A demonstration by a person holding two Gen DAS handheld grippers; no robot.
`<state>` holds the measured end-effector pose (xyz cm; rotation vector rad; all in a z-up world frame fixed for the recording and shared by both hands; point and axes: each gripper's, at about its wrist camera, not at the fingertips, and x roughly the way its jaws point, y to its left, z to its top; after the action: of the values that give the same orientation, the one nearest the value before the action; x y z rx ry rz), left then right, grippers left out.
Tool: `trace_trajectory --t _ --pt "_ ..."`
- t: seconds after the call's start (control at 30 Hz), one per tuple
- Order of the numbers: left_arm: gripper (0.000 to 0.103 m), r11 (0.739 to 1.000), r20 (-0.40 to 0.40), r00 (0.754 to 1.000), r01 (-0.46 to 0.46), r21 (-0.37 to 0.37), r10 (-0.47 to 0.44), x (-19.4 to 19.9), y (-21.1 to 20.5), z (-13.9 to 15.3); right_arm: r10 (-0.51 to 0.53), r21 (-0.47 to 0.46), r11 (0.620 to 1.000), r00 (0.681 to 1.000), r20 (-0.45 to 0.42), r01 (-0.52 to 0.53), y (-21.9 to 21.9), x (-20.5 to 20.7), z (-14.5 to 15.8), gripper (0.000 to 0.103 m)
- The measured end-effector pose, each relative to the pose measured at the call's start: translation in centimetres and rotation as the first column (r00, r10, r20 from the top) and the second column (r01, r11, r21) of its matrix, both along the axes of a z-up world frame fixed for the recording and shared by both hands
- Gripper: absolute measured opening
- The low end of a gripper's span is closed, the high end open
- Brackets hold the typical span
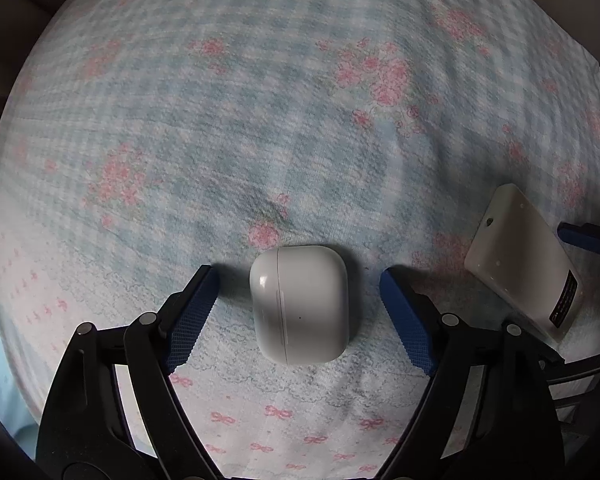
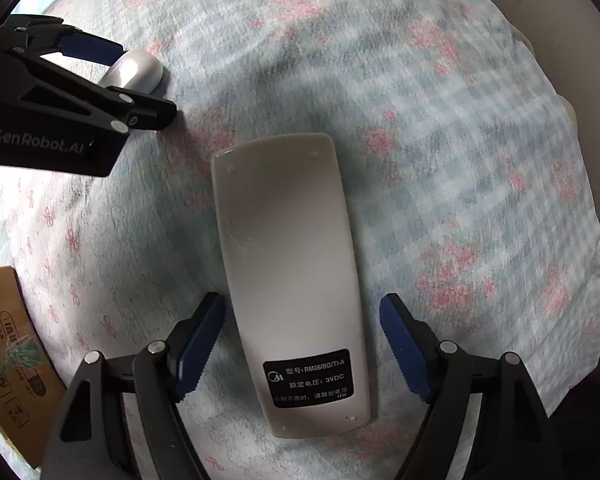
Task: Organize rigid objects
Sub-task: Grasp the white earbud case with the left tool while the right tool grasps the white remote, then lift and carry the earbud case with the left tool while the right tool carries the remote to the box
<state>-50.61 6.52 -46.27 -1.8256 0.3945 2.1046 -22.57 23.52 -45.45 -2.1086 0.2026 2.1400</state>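
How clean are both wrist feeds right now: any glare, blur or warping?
Left wrist: earbud case sharp with a small glare spot; cloth softens toward the fisheye rim. Right wrist: remote label legible, bright washout at left edge, checks bowed by distortion.

A blue-and-white checked cloth (image 1: 260,128) printed with pink flowers and small pink bows covers the surface, lying slightly wrinkled, and a brown cardboard box (image 2: 8,344) with printed handling symbols sits at its left edge in the right wrist view.
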Motion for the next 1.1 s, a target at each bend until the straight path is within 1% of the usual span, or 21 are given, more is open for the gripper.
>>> trace_trajectory --t 0.07,0.1,0.17,0.23,0.27,0.4,0.53,0.73,0.97,1.1 --pt "0.073 1.000 0.002 1.000 0.002 0.002 -0.002 0.1 0.0 0.1 0.006 -0.005 1.000 1.000 0.000 -0.006 0.1 -0.1 0.1 0.071" --pt "0.070 1.000 0.004 1.000 0.003 0.005 -0.004 0.2 -0.1 0.1 0.007 -0.008 1.000 1.000 0.002 -0.007 0.1 -0.1 0.2 0.066" --pt "0.057 1.000 0.011 1.000 0.008 0.012 -0.008 0.3 -0.1 0.2 0.011 -0.014 1.000 1.000 0.004 -0.011 0.2 -0.2 0.2 0.059" --pt "0.048 1.000 0.021 1.000 0.012 0.020 -0.012 0.4 -0.1 0.3 0.008 -0.010 1.000 1.000 0.010 -0.008 0.3 -0.1 0.3 0.056" --pt "0.042 1.000 0.022 1.000 0.013 0.022 -0.013 0.4 -0.1 0.2 0.007 -0.012 1.000 1.000 0.010 -0.007 0.4 0.1 0.3 0.056" --pt "0.041 1.000 0.026 0.999 0.021 0.011 -0.022 0.4 0.1 0.2 0.019 -0.001 1.000 1.000 0.011 -0.019 0.4 0.5 0.3 0.056" --pt "0.041 1.000 0.032 0.999 -0.013 0.021 0.012 0.4 -0.3 0.5 0.020 -0.010 1.000 1.000 0.006 -0.020 0.9 1.1 0.5 0.056" --pt "0.041 0.998 0.034 0.998 -0.055 0.041 0.054 1.0 -0.8 1.2 0.006 -0.049 0.999 1.000 -0.010 -0.007 1.9 2.3 1.3 0.055" --pt "0.041 0.990 0.022 0.992 -0.122 0.073 0.121 2.0 -2.0 3.1 -0.007 -0.062 0.998 0.999 -0.036 0.005 2.7 3.6 3.0 0.055" --pt "0.041 0.980 0.009 0.985 -0.171 0.099 0.171 2.8 -3.3 5.0 0.001 -0.057 0.998 0.999 -0.053 -0.004 3.1 4.4 4.7 0.054"
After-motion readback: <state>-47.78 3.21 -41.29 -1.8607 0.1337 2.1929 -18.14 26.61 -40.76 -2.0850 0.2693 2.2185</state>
